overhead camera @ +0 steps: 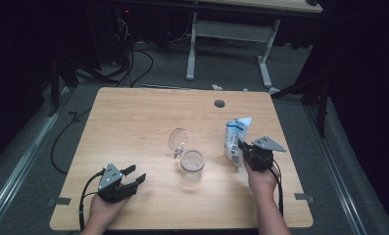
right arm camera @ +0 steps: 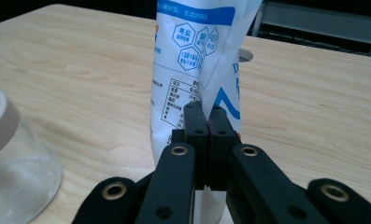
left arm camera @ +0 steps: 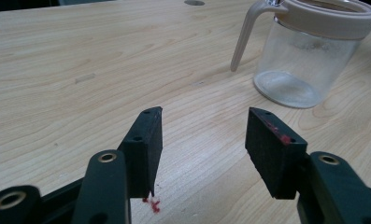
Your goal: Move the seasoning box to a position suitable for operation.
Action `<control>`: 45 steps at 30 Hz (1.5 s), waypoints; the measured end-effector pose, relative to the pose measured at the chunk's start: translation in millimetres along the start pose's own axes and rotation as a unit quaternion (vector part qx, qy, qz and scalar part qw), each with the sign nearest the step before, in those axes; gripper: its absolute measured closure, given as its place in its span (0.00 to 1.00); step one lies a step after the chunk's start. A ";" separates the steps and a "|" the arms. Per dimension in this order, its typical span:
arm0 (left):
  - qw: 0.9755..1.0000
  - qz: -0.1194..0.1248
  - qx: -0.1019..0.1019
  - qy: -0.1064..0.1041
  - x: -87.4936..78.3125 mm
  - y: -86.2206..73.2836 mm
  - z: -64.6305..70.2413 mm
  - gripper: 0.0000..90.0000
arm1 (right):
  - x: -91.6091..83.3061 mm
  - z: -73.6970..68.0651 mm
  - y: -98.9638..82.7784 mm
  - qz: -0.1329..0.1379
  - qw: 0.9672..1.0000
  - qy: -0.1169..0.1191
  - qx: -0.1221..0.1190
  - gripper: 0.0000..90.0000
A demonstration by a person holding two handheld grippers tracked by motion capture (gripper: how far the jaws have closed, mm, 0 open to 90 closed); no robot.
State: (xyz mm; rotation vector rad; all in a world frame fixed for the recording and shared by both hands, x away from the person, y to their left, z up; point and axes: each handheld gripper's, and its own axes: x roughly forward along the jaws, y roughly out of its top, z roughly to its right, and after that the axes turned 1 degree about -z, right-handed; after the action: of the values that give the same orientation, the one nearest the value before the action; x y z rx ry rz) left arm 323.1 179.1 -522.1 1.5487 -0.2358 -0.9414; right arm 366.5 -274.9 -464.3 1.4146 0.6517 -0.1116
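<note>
1. Two tongs: right tongs (right arm camera: 205, 116) pinch the white-and-blue printed pouch (right arm camera: 197, 60), upright at the wooden surface's (overhead camera: 133, 127) right side.
2. Left tongs (left arm camera: 204, 140) gape empty.
3. Between them stands a clear glass jar with its hinged lid open (overhead camera: 191, 164).

A glass jar (overhead camera: 192, 165) stands in the middle of the table (overhead camera: 133, 122). Its lid (overhead camera: 177, 139) stands open just behind it. A bag (overhead camera: 235, 139) stands to the right of the jar. A small hole (overhead camera: 219, 104) is far behind them.
</note>
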 end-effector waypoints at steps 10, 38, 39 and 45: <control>1.000 0.002 0.014 -0.012 1.3 1.3 5.9 0.51 | -27.0 -8.4 0.6 -0.014 0.999 0.032 -0.007 1.00; 0.999 0.022 0.005 -0.031 -7.1 -0.1 10.1 0.48 | -51.4 -31.3 8.8 -0.087 0.993 0.065 -0.035 1.00; 0.999 0.024 0.008 -0.031 -6.8 -0.1 10.6 0.48 | -52.5 -31.8 10.2 -0.092 0.993 0.065 -0.036 1.00; 0.999 0.025 0.016 -0.030 -2.2 -0.6 11.9 0.48 | -52.7 -30.0 17.5 -0.119 0.989 0.081 -0.036 1.00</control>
State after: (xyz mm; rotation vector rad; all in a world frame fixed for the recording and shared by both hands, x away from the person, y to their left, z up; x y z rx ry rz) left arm 313.5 171.9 -520.8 1.5386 -0.3319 -0.9503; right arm 320.3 -259.6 -424.0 1.2806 0.9507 -0.1610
